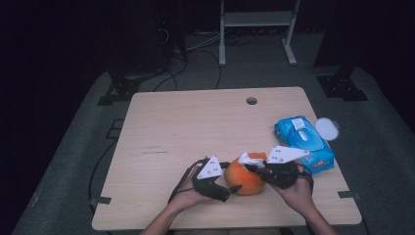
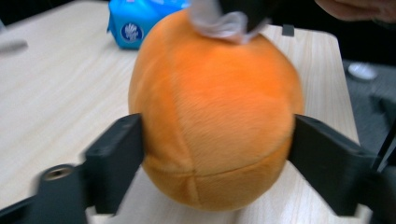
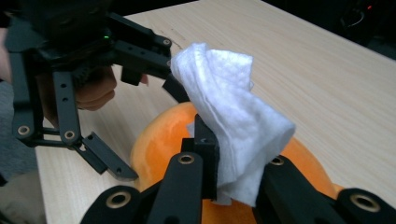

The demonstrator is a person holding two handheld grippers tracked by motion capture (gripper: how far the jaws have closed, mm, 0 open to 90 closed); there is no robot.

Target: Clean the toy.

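**Wiping a plush orange held between 2 grippers**

Pale wood tabletop (image 1: pixel 186 122) sits in a dark room, with a metal stand and cables on the floor behind it. Near the person's edge rests an orange plush ball (image 1: pixel 246 176), and both grippers meet on it.

At the ball's left side, the left gripper (image 2: pixel 217 144) has its 2 black jaws standing to either side of the widest part. They lie at the fabric without visibly denting it, and whether the pads press I cannot tell. My guess is that this bracket keeps the round, soft thing from rolling while it is rubbed.

From the ball's other side, the right gripper (image 3: pixel 233 163) is clamped tight on a folded white wipe (image 3: pixel 233 116), holding it against the top of the ball just ahead of its jaws. The cloth sticks out past the fingertips, so fabric rather than plastic meets the plush.

Beyond the right gripper, close by, lies a blue pack of wipes (image 1: pixel 304 142) with a white lid (image 1: pixel 327 129) near the table's right edge, leaving little sweep that way. Ahead of and to the left of the left gripper, the wood lies bare and open. The front edge runs close under both hands.
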